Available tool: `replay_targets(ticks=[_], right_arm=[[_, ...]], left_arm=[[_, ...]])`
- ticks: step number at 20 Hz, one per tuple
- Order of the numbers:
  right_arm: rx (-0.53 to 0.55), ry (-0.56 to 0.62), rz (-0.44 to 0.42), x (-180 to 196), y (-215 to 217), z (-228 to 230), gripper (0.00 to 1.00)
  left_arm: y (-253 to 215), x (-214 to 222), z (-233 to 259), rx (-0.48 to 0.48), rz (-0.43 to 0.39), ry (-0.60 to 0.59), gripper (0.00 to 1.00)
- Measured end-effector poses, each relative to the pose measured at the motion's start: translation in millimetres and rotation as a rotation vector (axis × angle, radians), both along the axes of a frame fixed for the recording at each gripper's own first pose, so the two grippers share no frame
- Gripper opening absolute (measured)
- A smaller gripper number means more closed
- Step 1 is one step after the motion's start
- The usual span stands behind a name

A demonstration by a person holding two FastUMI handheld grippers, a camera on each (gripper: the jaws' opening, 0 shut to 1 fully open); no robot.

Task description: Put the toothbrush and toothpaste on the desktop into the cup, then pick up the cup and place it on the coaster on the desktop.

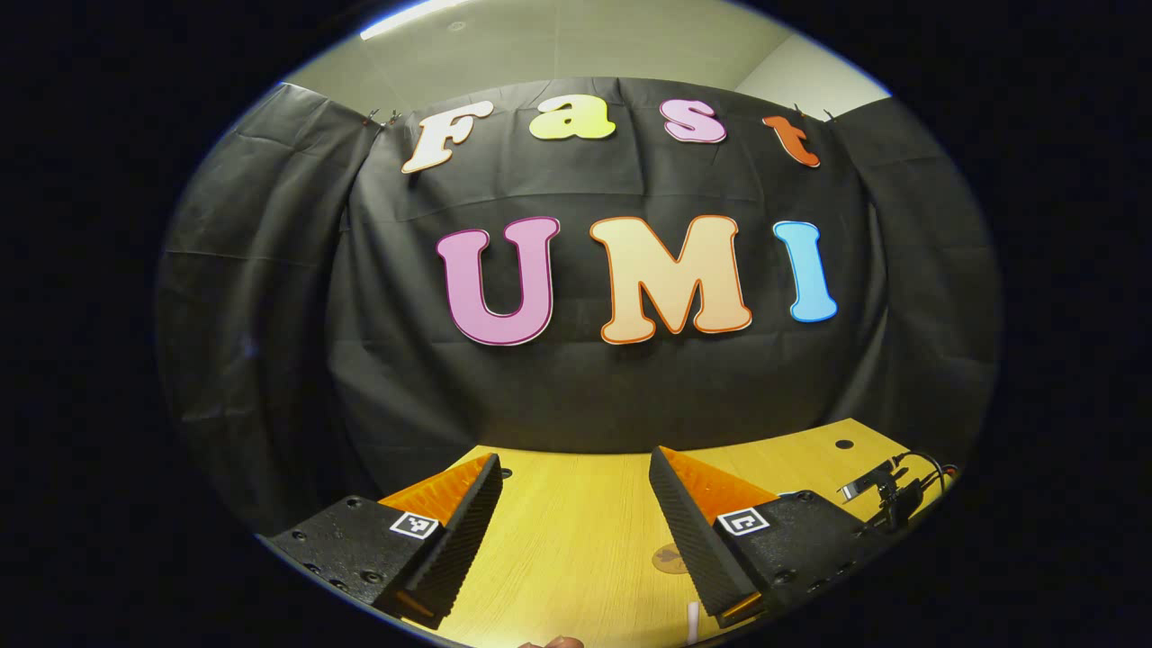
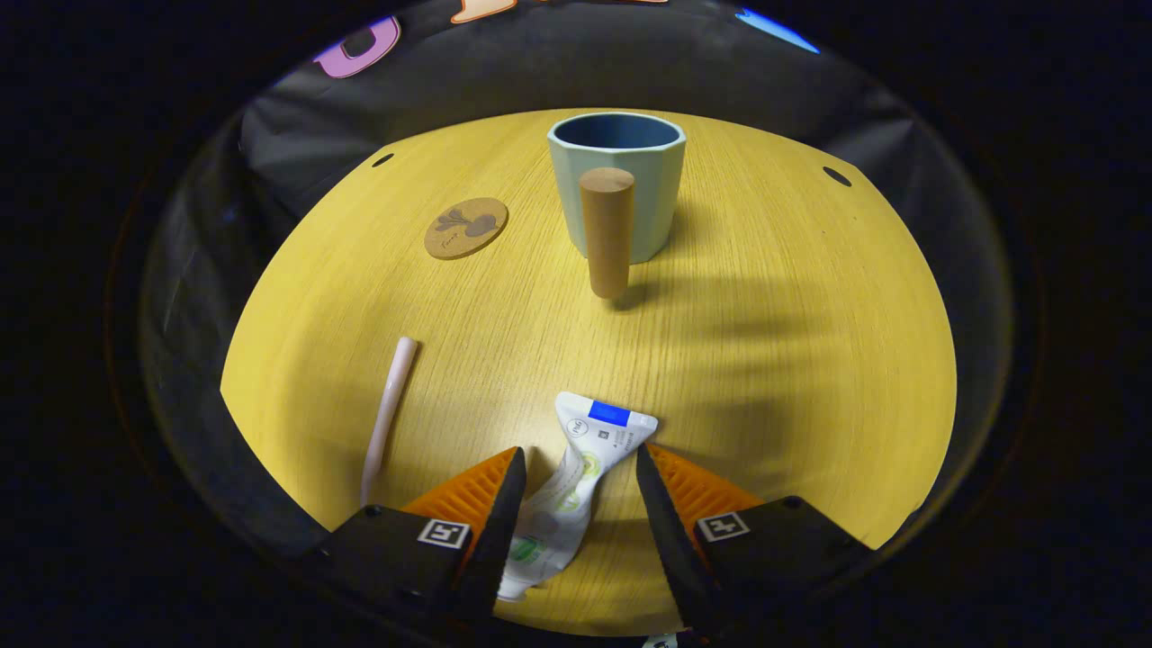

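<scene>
Item 1, toothpaste [image 2: 576, 477]: a part-squeezed, crumpled tube lying flat on the table [image 2: 765, 360], well on my side of the cup [image 2: 617, 184]. My right tongs [image 2: 574, 472] stand apart, one finger on each side of the tube's middle, neither clearly pressing it. I judge it light, soft and slick; it will buckle under a hard pinch. Best hold: across the fuller middle, not the flat crimped end that points toward the cup.

Item 2, toothbrush [image 2: 387, 414]: pale slim stick, lying nearer me than the cup and off to its left. Likely light, stiff, prone to roll; take it mid-handle.

Item 3, cup: upright, empty, with a stout wooden peg handle [image 2: 607, 232] facing me. Probably rigid, the heaviest piece; grip the handle or the wall.

Item 4, coaster [image 2: 466, 228]: flat disc just left of the cup, bare.

Item 5, left tongs [image 1: 576, 504]: agape, holding nothing, raised over the table.
</scene>
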State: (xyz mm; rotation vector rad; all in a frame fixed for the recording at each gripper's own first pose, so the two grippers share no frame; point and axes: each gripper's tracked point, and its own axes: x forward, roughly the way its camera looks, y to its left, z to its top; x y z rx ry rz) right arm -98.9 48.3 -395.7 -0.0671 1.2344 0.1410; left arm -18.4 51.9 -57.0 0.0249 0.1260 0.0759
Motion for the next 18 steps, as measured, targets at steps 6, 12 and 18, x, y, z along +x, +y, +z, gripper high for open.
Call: replay_targets(ticks=[6,12,18], right_arm=[[-0.033,0.012,0.05,4.7,-10.5,-4.8,0.14],[-0.032,-0.002,0.086,4.9,-9.7,-3.5,0.16],[-0.019,-0.017,0.096,5.0,-9.9,-3.0,0.16]], left_arm=[[-11.6,0.1,-18.4,-0.009,-0.027,0.046,0.96],[-48.2,-1.4,-60.4,-0.051,-0.105,0.178,0.96],[-85.2,-15.9,-122.0,-0.073,-0.195,0.398,0.96]])
